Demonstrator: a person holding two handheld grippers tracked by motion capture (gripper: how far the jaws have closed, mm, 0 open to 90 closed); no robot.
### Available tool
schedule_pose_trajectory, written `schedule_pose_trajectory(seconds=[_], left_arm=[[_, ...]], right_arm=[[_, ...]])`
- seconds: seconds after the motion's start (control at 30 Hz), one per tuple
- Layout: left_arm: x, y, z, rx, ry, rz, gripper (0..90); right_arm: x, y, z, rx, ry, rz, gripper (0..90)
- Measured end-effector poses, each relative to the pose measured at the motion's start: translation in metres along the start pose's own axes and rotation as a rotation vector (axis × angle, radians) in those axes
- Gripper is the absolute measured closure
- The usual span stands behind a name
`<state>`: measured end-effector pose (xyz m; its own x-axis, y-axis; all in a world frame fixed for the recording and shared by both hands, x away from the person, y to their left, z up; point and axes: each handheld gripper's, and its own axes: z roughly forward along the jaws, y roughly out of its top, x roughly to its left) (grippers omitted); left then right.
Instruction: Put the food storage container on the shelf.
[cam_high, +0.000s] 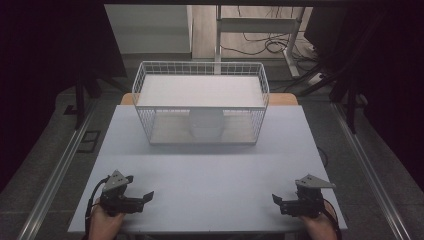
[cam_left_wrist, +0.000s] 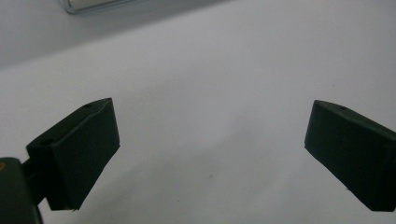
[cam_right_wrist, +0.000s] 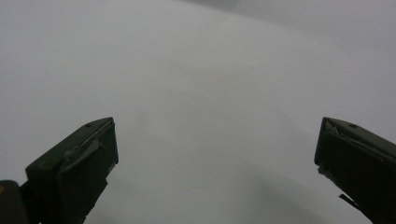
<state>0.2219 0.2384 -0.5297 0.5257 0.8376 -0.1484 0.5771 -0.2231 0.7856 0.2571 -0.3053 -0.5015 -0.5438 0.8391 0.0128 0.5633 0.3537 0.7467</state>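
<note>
A white wire basket (cam_high: 200, 102) stands at the far middle of the white table (cam_high: 210, 175), with a flat white shelf on top and a white pot-like thing (cam_high: 205, 124) under it. My left gripper (cam_high: 145, 197) rests near the front left corner, held by a hand, jaws pointing right. My right gripper (cam_high: 276, 200) rests near the front right corner, jaws pointing left. In the left gripper view the gripper (cam_left_wrist: 210, 144) is open over bare table, nothing between its jaws. In the right gripper view the gripper (cam_right_wrist: 215, 163) is also open and holds nothing.
A wooden tabletop edge (cam_high: 285, 99) shows behind the white table. Beyond it stand a white desk frame (cam_high: 260, 30) and loose cables (cam_high: 270, 45) on the floor. Metal rails (cam_high: 55, 170) run along the floor on both sides. The surroundings are dark.
</note>
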Motion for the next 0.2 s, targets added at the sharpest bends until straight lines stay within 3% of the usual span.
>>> schedule_pose_trajectory(seconds=[0.2], left_arm=[[0.0005,-0.0003,0.0042,0.032,-0.011,-0.011,2.7]], right_arm=[[0.0003,0.0004,0.0024,0.021,0.000,-0.005,0.8]])
